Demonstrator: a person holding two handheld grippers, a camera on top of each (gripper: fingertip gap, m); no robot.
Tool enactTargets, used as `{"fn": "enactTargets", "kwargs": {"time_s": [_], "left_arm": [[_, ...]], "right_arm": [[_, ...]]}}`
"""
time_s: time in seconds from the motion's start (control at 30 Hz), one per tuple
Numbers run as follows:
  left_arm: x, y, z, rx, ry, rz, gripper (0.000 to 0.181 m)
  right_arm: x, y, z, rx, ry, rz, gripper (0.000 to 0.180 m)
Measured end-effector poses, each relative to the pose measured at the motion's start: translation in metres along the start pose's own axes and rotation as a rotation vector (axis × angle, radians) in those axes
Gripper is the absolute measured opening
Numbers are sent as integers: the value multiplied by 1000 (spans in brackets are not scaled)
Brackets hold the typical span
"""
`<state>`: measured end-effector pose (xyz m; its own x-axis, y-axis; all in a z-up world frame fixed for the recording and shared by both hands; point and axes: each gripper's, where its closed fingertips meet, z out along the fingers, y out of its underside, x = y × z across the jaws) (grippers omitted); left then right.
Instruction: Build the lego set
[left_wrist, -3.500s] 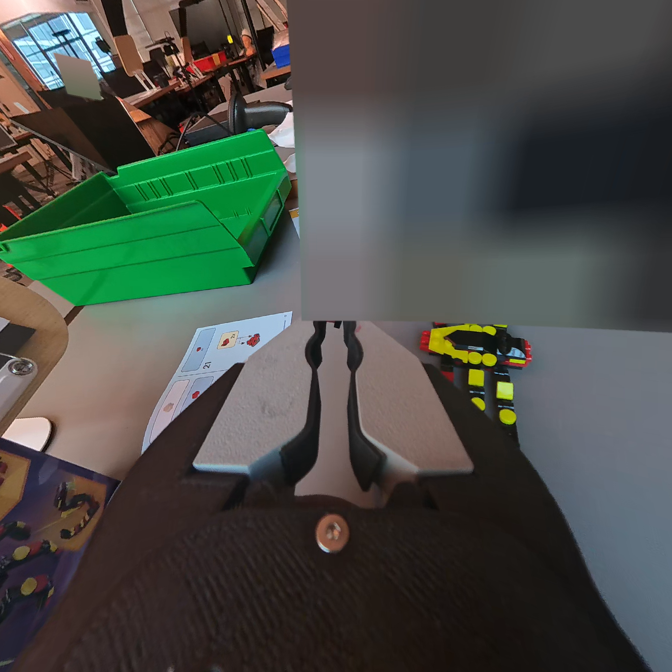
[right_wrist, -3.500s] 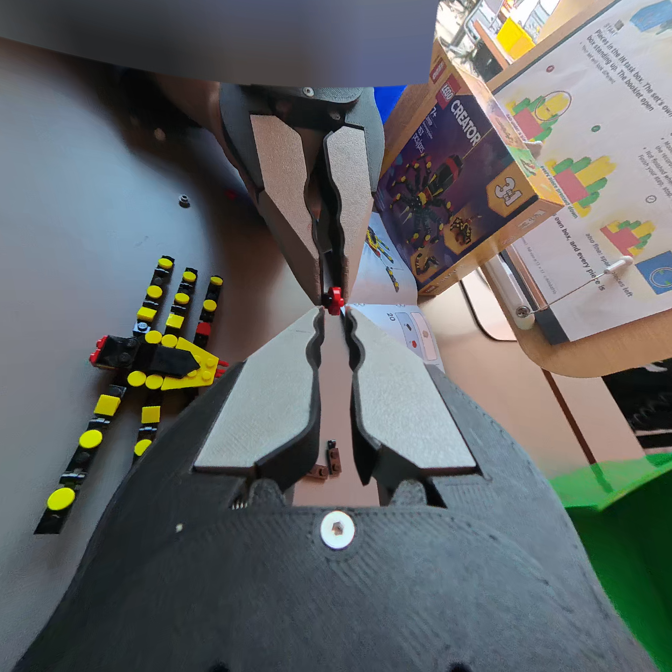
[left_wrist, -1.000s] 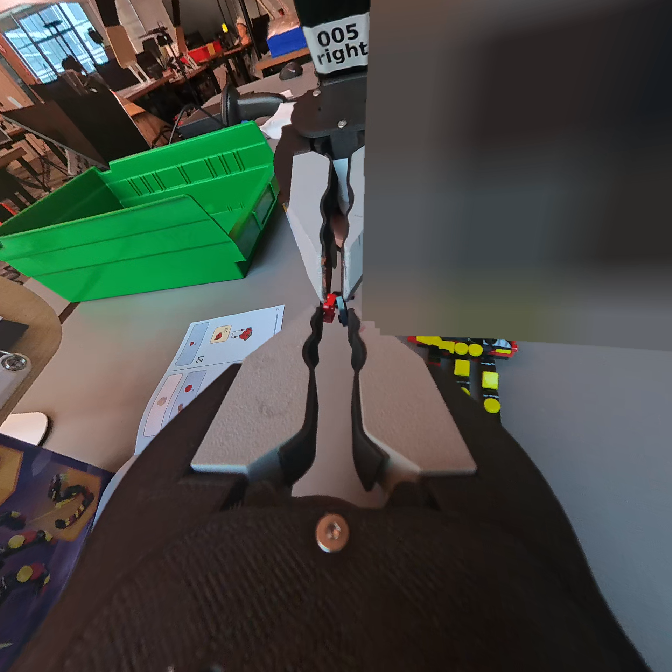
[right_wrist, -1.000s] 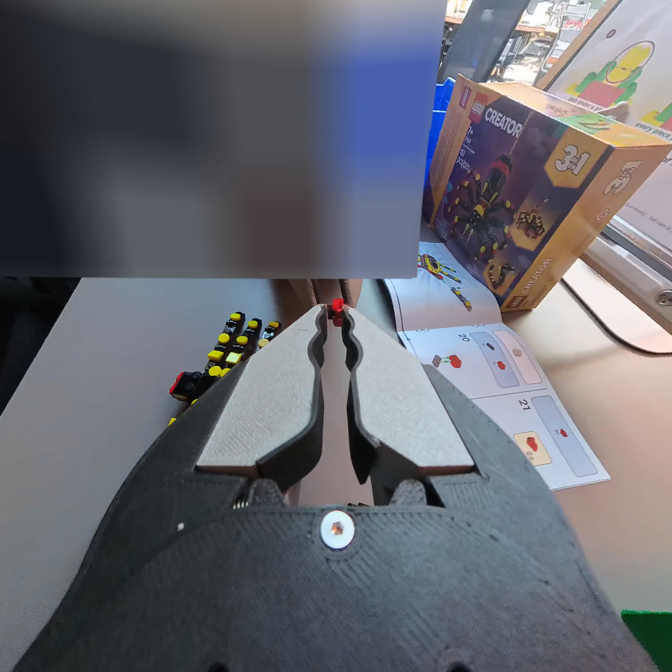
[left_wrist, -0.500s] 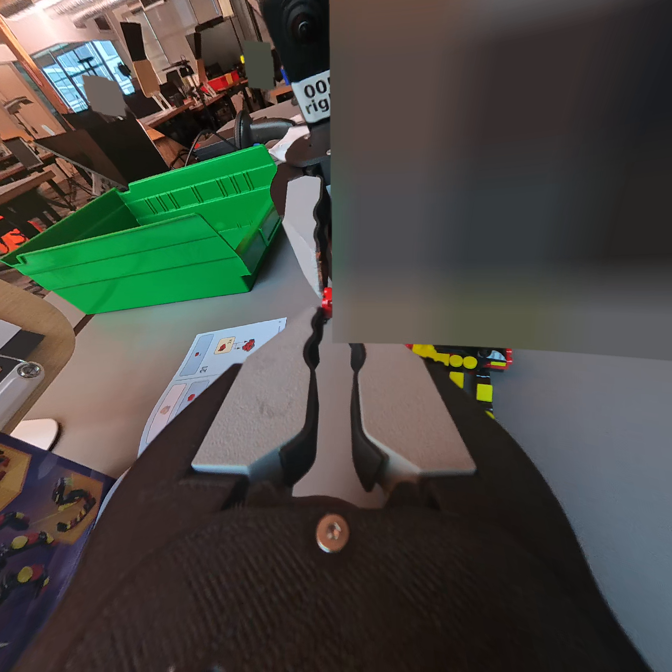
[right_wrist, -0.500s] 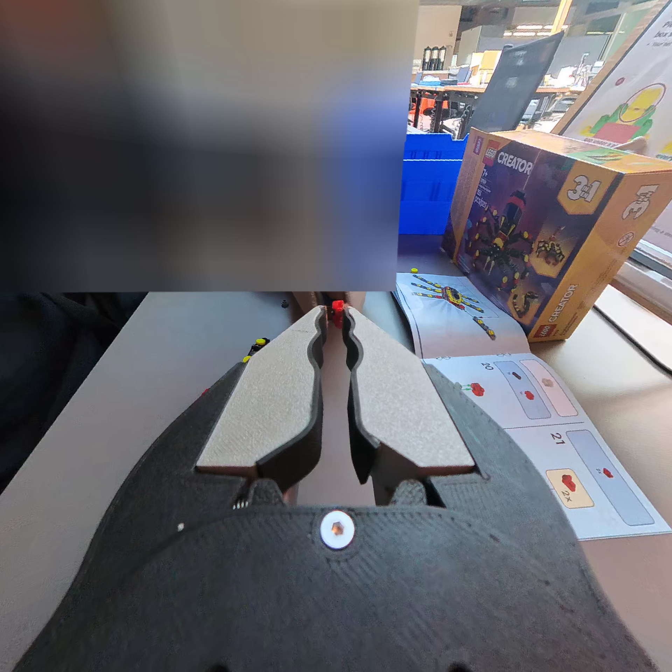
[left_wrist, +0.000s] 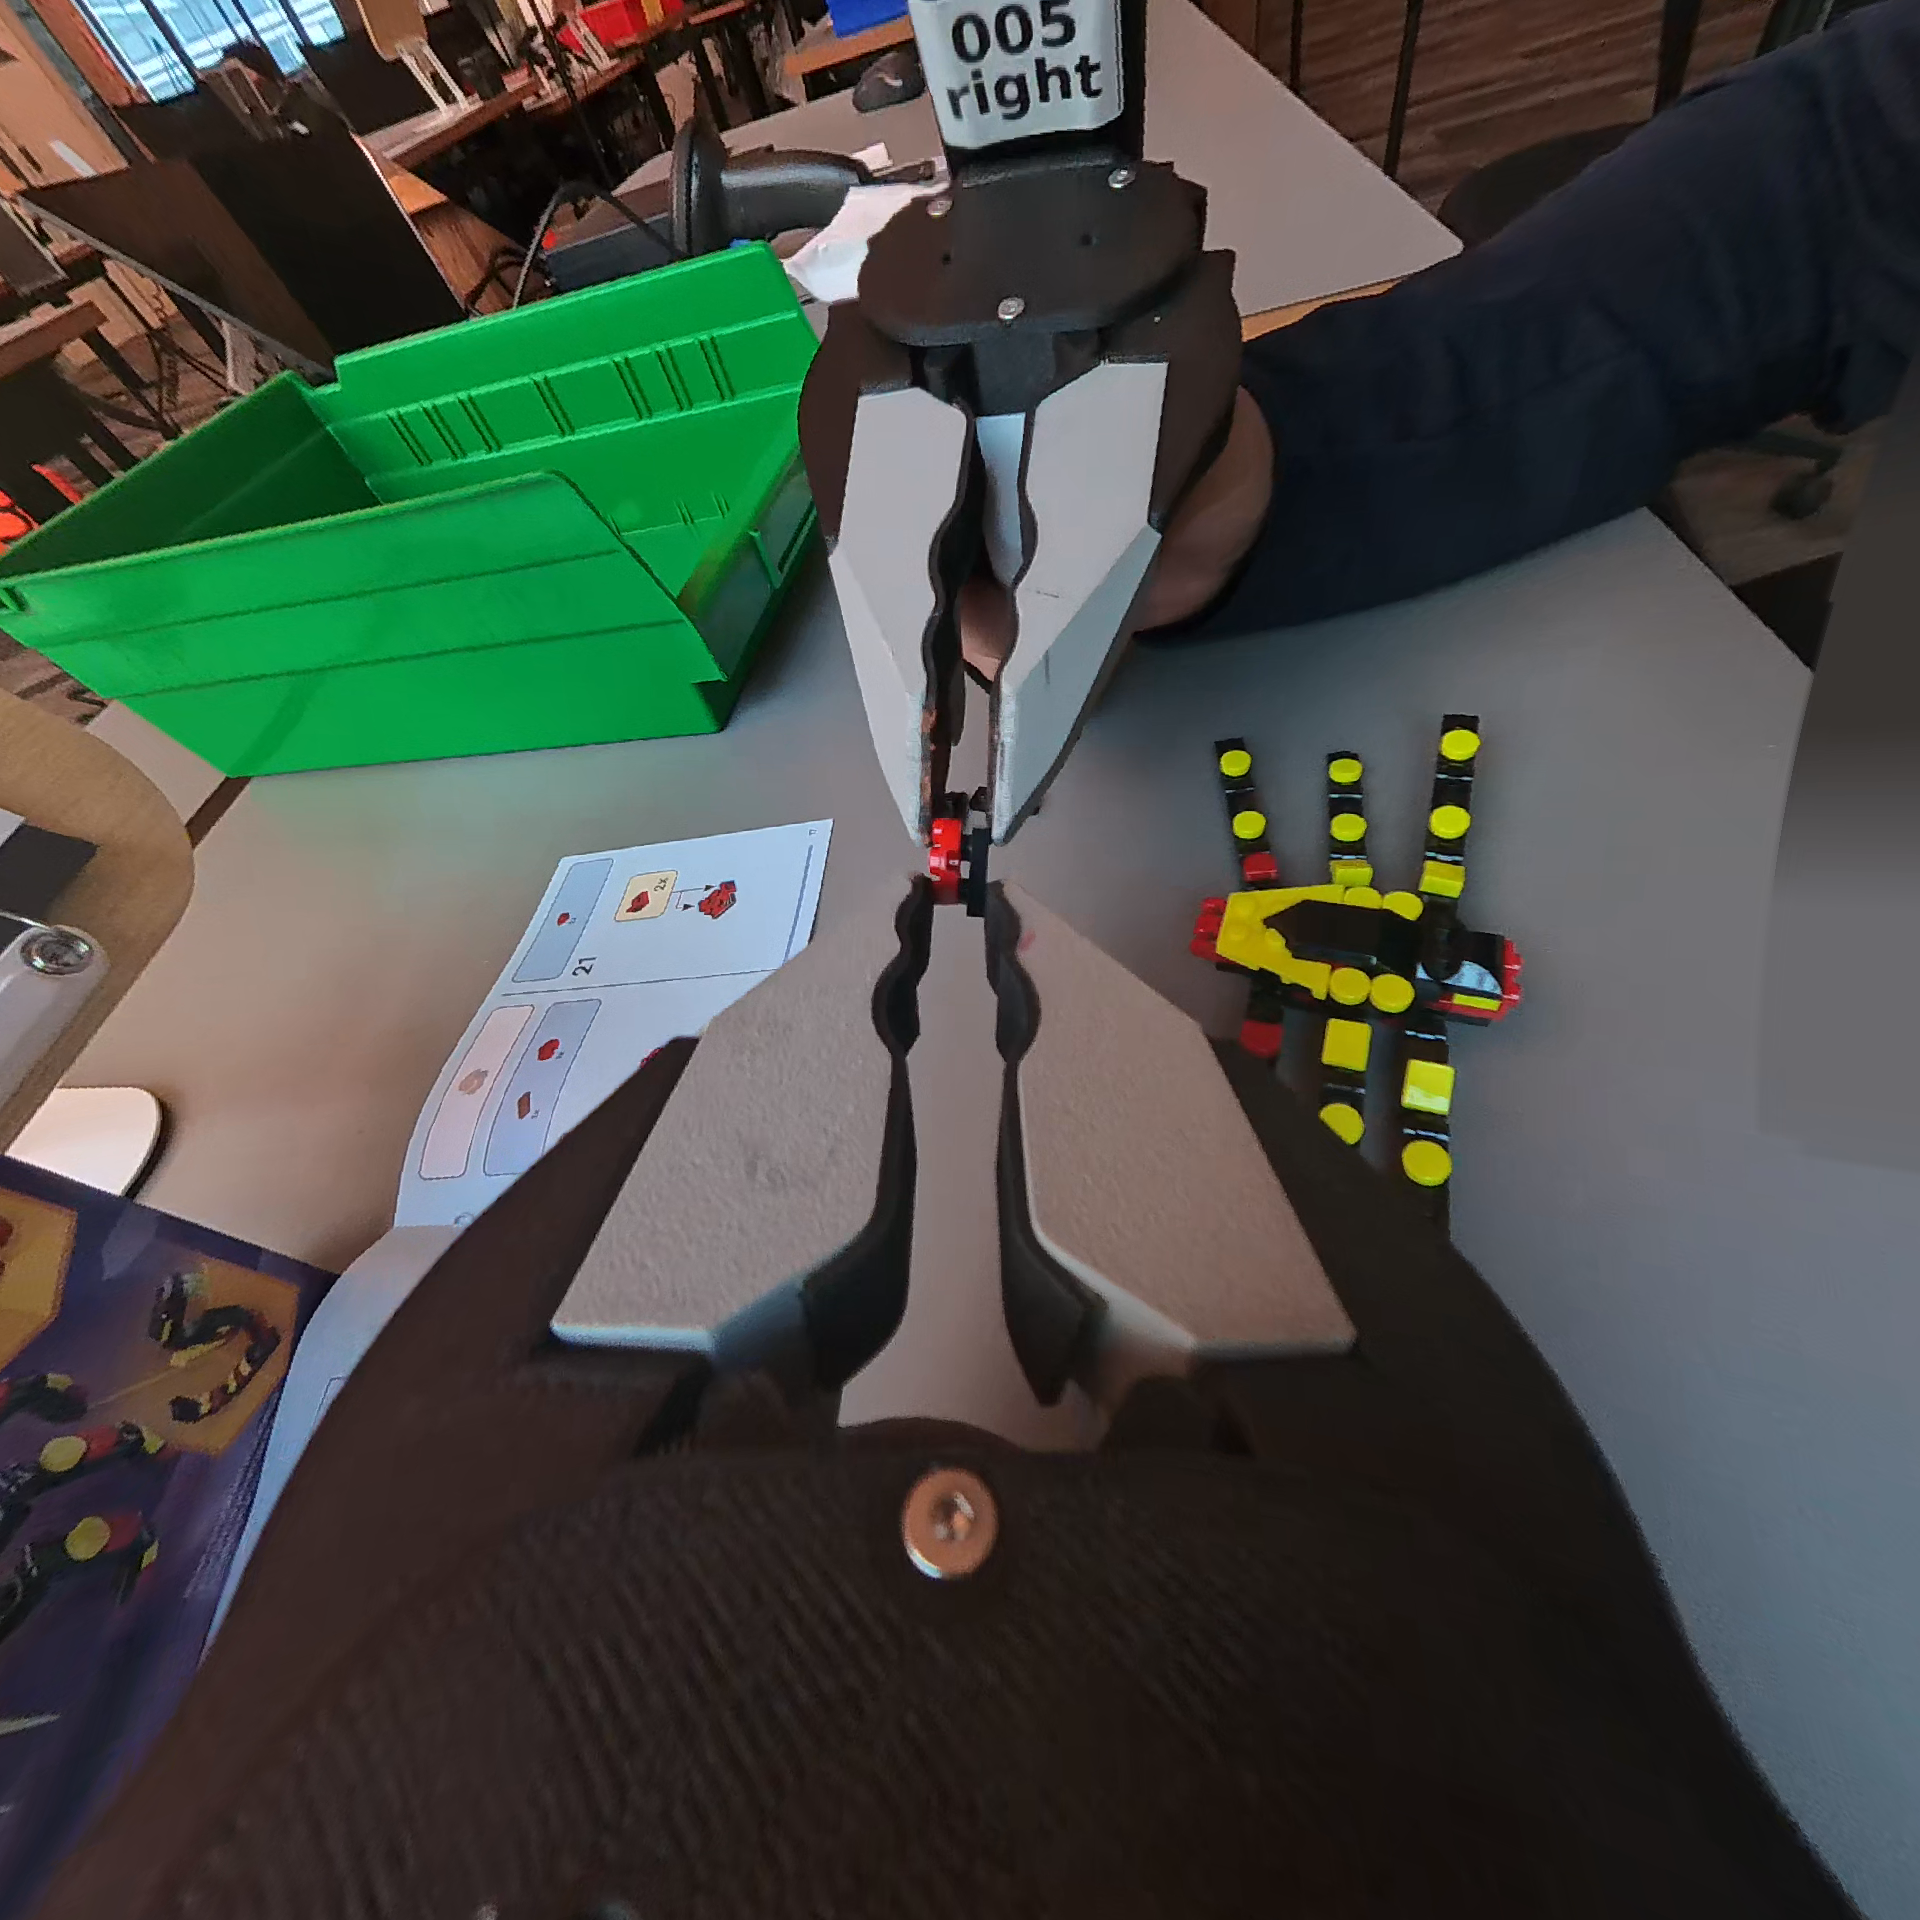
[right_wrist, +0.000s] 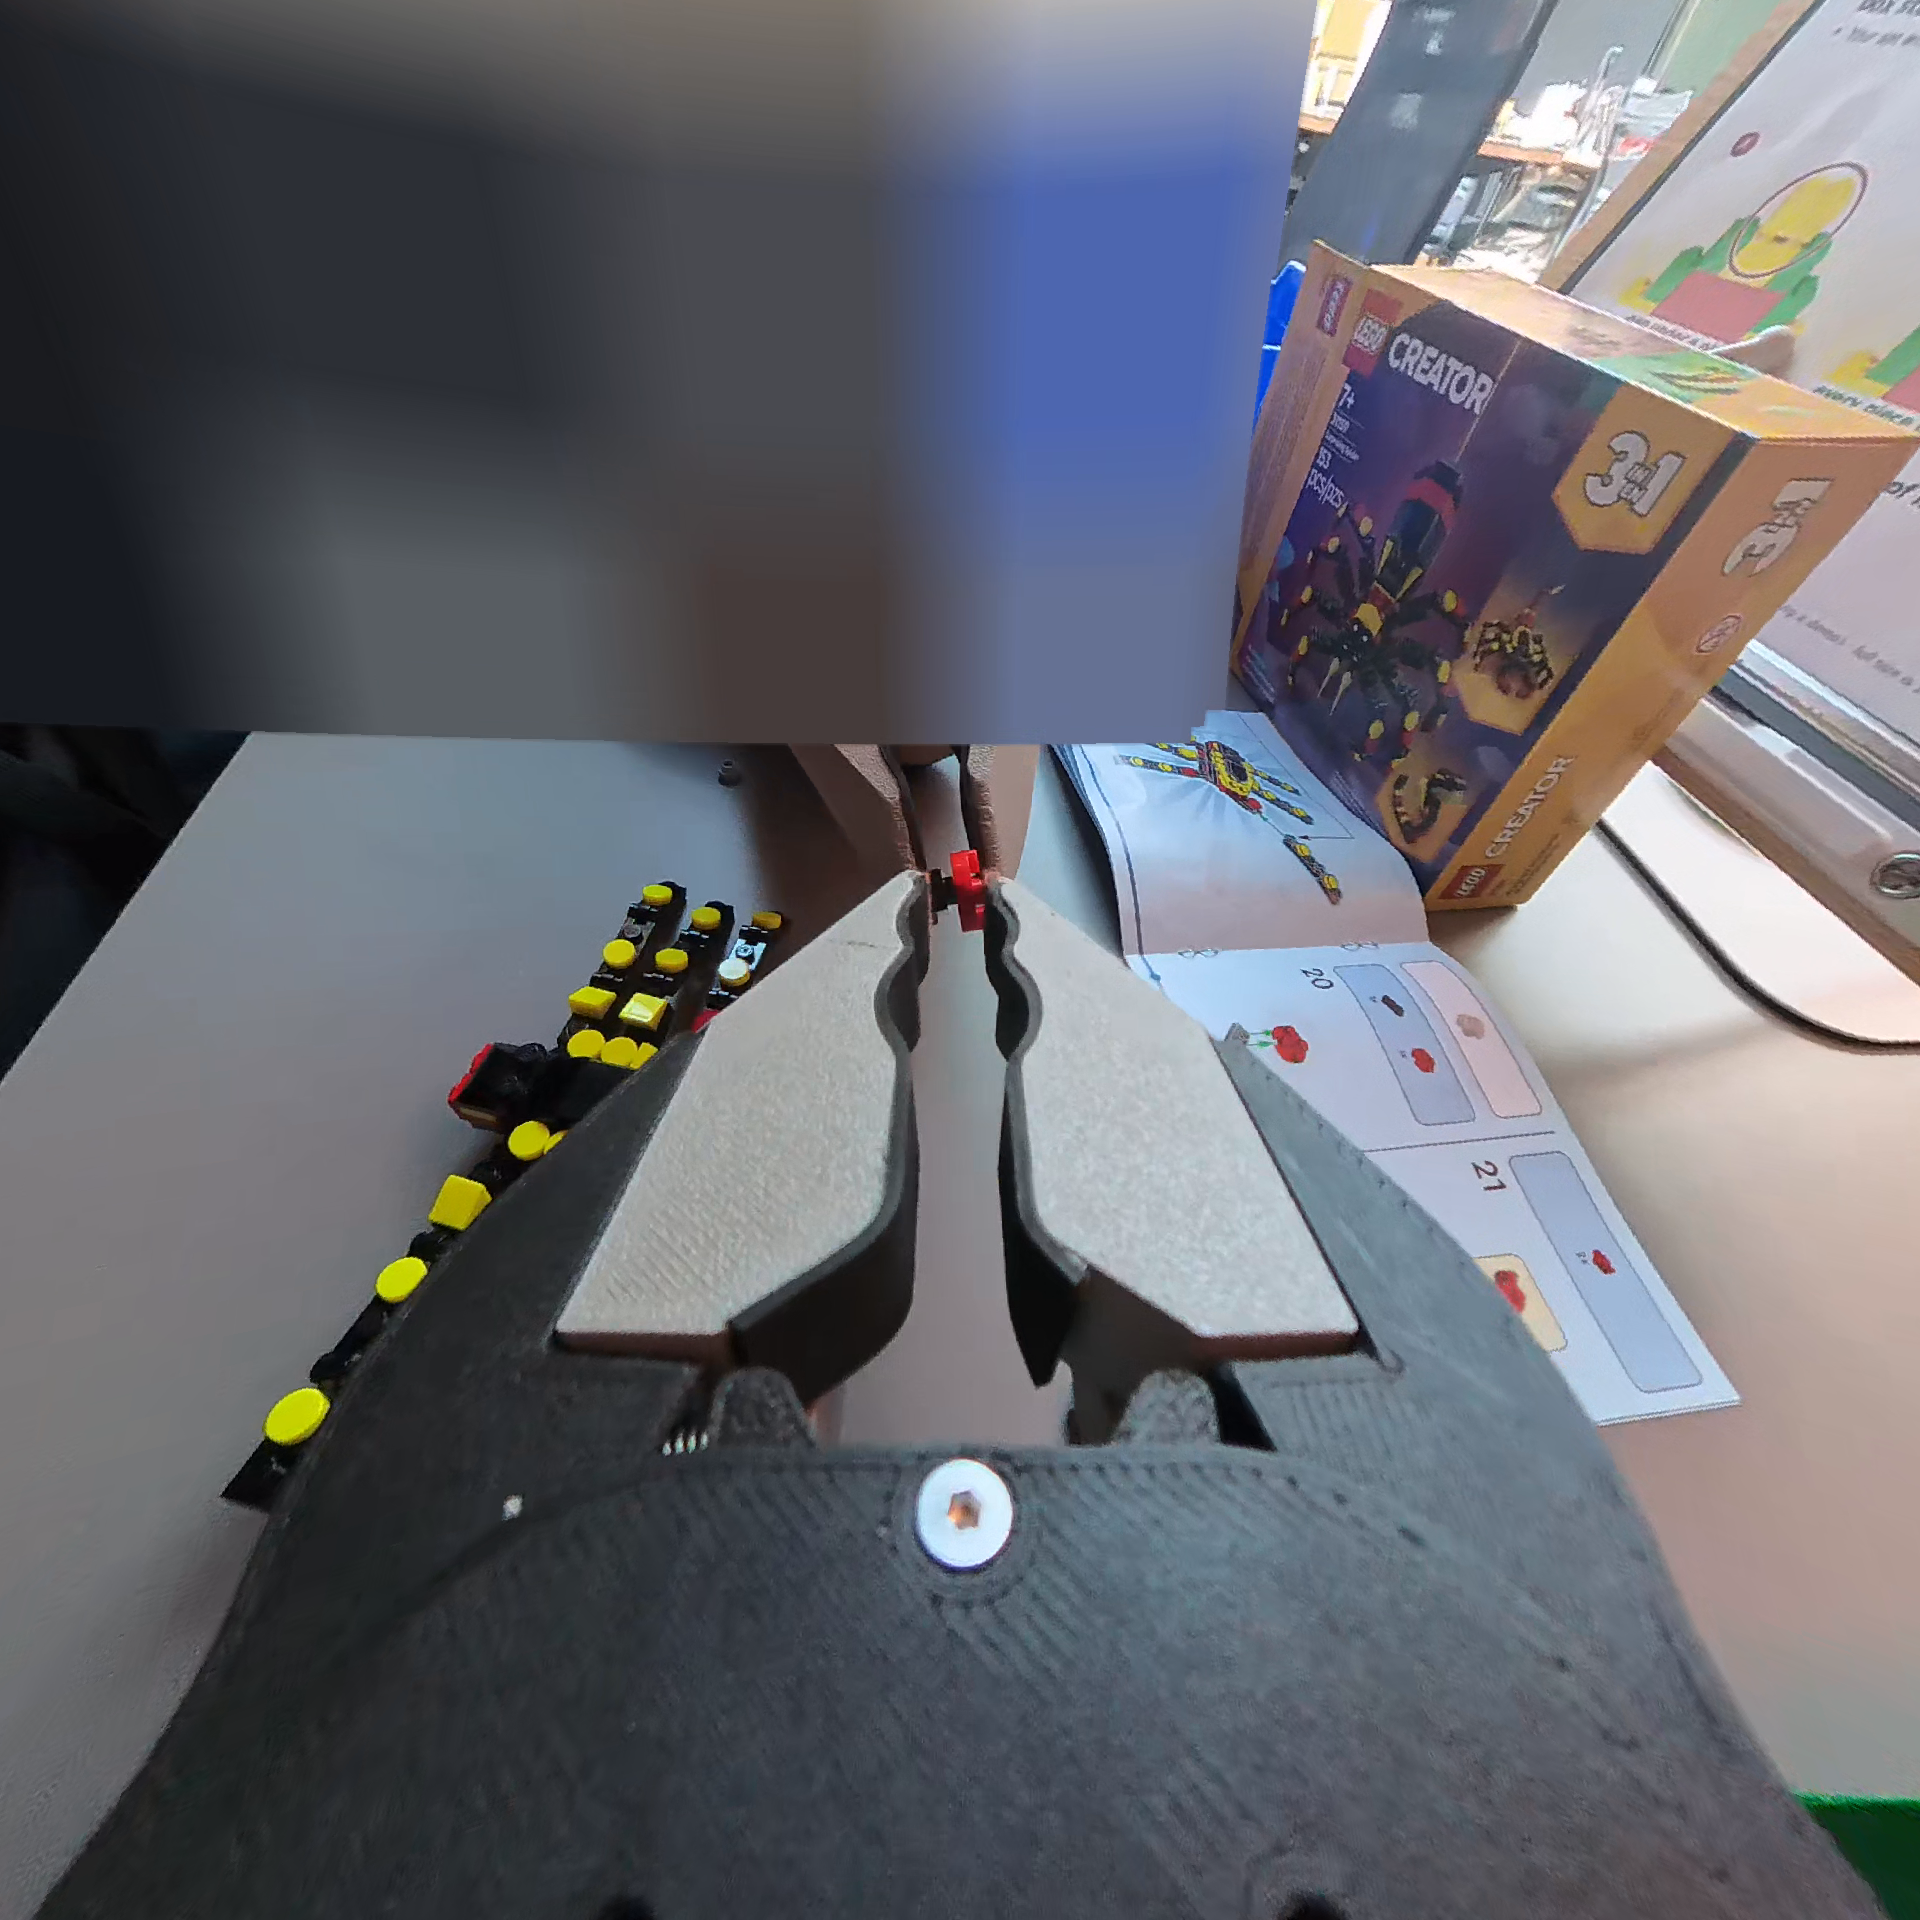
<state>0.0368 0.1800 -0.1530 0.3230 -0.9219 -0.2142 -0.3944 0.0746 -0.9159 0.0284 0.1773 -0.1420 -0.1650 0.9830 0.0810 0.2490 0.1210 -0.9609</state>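
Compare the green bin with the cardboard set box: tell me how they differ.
The green bin is plain, open-topped plastic; the set box is closed printed cardboard. The bin sits low and wide; the box stands taller on its base. Both rest on the table.

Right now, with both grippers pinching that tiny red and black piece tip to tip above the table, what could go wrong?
1. The red and black piece is held only at the very tips of the left gripper and right gripper; a slight twist could pop it loose.
2. If dropped, it may land on the instruction booklet or bounce away.
3. The partly built spider lies close by; a sideways swing could knock it.
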Motion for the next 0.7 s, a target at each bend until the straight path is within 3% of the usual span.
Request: {"fn": "enactTargets", "kwargs": {"time_s": [0.3, 0.7], "left_arm": [[-2, 4, 1, -26, 17, -78, 6], [-4, 5, 1, -25, 15, -93, 5]], "right_arm": [[5, 3, 1, -16, 13, 27, 7], [9, 3, 1, -55, 120, -108, 11]]}}
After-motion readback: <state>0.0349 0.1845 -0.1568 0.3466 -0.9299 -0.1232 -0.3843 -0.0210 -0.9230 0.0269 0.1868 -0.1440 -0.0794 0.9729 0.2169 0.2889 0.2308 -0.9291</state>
